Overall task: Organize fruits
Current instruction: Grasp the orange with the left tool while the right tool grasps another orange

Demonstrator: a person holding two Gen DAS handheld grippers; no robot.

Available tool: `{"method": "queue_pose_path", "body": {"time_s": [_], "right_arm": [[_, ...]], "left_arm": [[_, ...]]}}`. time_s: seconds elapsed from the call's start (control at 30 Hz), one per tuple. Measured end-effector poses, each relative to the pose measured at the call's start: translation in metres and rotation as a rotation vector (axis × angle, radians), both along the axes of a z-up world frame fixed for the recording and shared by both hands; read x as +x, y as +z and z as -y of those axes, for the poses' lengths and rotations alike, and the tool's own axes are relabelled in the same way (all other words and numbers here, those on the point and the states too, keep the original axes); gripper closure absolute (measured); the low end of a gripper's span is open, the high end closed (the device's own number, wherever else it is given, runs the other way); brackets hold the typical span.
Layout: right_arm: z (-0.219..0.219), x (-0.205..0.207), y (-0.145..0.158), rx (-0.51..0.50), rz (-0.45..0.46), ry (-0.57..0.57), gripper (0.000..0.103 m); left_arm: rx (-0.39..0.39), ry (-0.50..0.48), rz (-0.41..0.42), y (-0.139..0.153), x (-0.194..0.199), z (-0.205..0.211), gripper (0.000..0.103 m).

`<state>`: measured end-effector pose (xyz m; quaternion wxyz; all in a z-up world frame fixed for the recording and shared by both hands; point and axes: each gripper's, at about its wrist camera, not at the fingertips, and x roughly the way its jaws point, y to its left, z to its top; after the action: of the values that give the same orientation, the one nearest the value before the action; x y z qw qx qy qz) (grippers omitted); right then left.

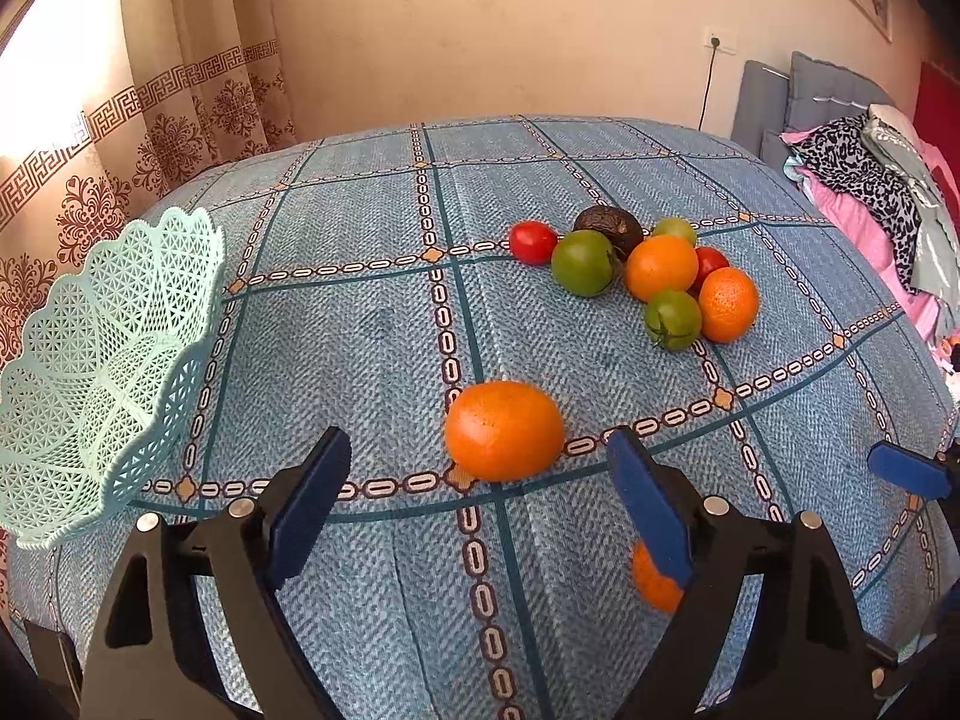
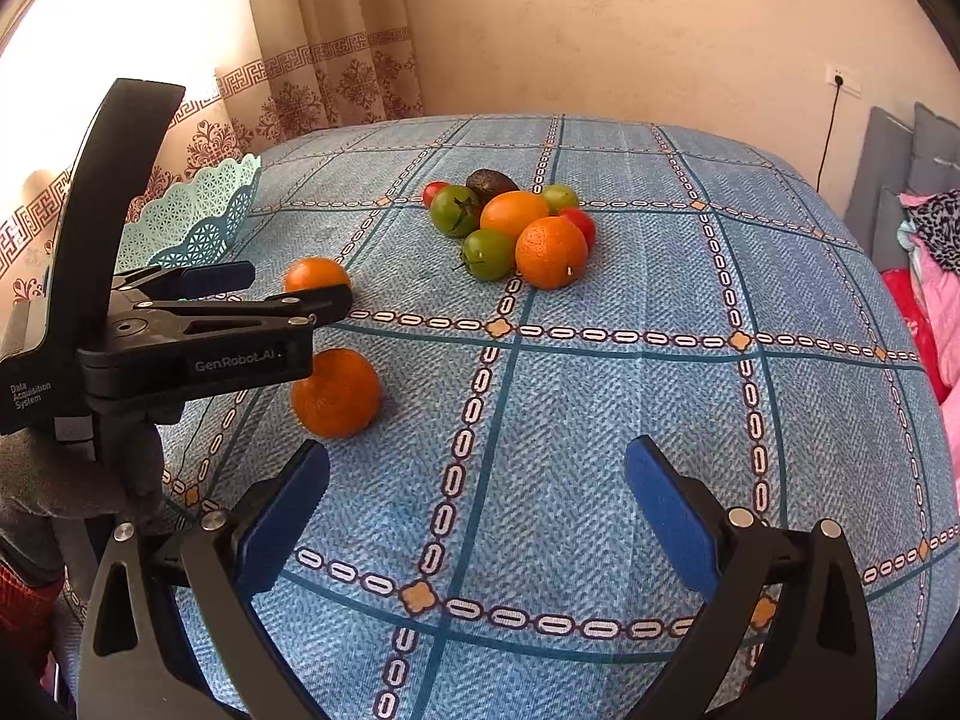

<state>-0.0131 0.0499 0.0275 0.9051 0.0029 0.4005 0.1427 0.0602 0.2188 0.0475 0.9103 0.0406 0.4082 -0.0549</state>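
A mint lattice basket (image 1: 102,372) stands tilted at the table's left edge. One orange (image 1: 504,429) lies just ahead of my open left gripper (image 1: 477,441), level with its fingertips and untouched. A second orange (image 1: 654,585) is partly hidden behind that gripper's right finger. Further right sits a fruit pile (image 1: 648,276) of oranges, green and red tomatoes and a dark avocado. In the right wrist view, my right gripper (image 2: 479,453) stands open over bare cloth. The left gripper (image 2: 294,288) spans the far orange (image 2: 315,273), the near orange (image 2: 336,393) lies below it, and the basket (image 2: 198,216) stands behind.
A blue checked cloth (image 2: 600,420) covers the table. A patterned curtain (image 1: 180,120) hangs behind the basket. A bed with heaped clothes (image 1: 870,198) stands at the right, with a wall socket (image 1: 720,42) above. A gloved hand (image 2: 78,480) holds the left gripper.
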Motion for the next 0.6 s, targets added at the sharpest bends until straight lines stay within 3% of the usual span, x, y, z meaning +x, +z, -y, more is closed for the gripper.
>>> {"method": "queue_pose_path", "body": {"time_s": [0.13,0.3,0.43,0.6], "right_arm": [[-0.006,0.004,-0.001,0.013,-0.013,0.019,0.005],[-0.015,0.008,0.001,0.023,-0.012,0.044,0.009],[-0.022,0.011,0.0,0.017,-0.014,0.061,0.013],[-0.031,0.017,-0.005,0.01,-0.037,0.075,0.027]], "left_arm": [[-0.035,-0.022,-0.023,-0.003,0.008,0.0,0.032],[-0.063,-0.031,-0.046,-0.009,0.015,0.0,0.059],[-0.071,-0.047,-0.035,-0.011,0.012,0.001,0.059],[-0.077,-0.038,-0.026,-0.009,0.007,-0.005,0.059]]}}
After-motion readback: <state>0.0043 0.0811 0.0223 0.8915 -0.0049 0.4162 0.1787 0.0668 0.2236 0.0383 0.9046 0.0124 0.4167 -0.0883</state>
